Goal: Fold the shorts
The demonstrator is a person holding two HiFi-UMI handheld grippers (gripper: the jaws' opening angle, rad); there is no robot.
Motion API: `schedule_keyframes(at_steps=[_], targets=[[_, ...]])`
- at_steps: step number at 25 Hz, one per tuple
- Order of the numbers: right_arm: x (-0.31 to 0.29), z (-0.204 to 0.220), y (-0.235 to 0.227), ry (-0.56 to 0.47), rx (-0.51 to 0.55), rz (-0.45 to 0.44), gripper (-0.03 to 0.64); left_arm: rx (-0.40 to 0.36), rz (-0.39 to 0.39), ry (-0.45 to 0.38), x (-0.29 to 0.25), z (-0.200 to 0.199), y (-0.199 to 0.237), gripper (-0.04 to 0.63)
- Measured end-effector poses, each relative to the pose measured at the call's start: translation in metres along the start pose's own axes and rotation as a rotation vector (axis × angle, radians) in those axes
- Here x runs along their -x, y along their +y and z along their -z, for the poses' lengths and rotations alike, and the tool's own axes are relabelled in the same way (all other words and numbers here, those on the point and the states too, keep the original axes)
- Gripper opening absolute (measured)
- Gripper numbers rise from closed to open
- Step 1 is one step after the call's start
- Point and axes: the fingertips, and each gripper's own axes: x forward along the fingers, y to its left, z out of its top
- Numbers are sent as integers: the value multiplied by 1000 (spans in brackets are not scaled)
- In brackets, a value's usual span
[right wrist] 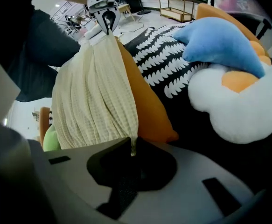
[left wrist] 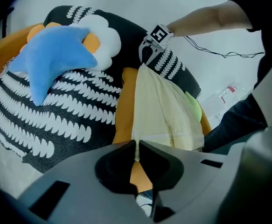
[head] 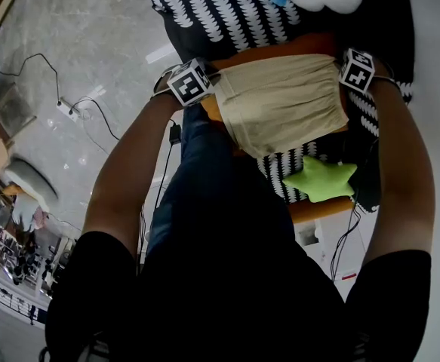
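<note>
Left gripper jaws clamped on shorts corner, right gripper likewise

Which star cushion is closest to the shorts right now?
The green star cushion, right beside the shorts; the blue one lies farther off on the white cushion.

Cream waffle-weave fabric shorts, spread between left tool and right tool; green star-shaped plush toy lies just beside.
</note>
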Motion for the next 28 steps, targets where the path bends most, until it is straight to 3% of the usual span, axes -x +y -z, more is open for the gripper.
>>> schedule_keyframes(at_steps=[7, 14, 22, 28], targets=[[47, -14, -32, -70, -26, 208, 37, 27, -134, -54, 40, -9, 15, 35], [87, -19, -36, -77, 5, 343, 37, 6, -282, -97, 83, -26, 21, 34], [104, -5, -9, -123, 15, 411, 38, -65, -328, -120, 100, -33, -22, 32], [115, 3, 16, -149, 21, 452, 38, -98, -298, -135, 103, -28, -71, 32]])
